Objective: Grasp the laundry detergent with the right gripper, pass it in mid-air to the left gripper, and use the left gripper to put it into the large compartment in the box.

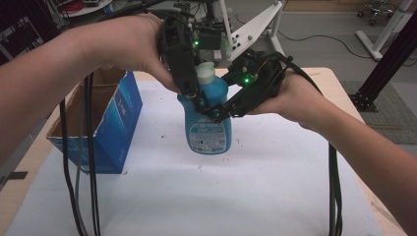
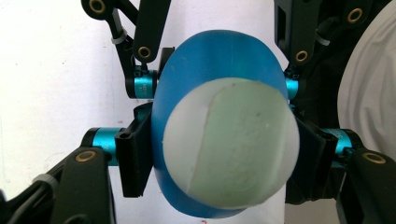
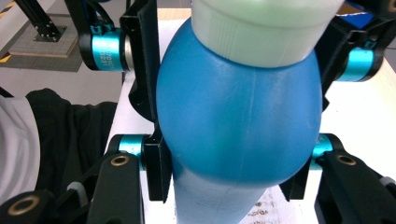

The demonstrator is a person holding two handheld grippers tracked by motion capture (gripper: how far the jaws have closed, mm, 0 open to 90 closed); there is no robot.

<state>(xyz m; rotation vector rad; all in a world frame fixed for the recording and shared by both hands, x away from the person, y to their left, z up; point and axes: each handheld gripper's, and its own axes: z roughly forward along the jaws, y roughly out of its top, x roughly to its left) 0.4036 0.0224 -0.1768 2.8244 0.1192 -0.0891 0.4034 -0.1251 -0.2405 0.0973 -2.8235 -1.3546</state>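
Though upright, bottle (image 1: 208, 118) between both hand-held grippers.

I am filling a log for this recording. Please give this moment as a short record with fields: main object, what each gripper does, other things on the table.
main object: blue bottle with a pale cap, upright
left gripper: comes from above, fingers closed on the bottle's upper body
right gripper: comes from the side, also closed on the bottle's upper body
other things: open blue cardboard box at the left
surface: white sheet over a wooden table
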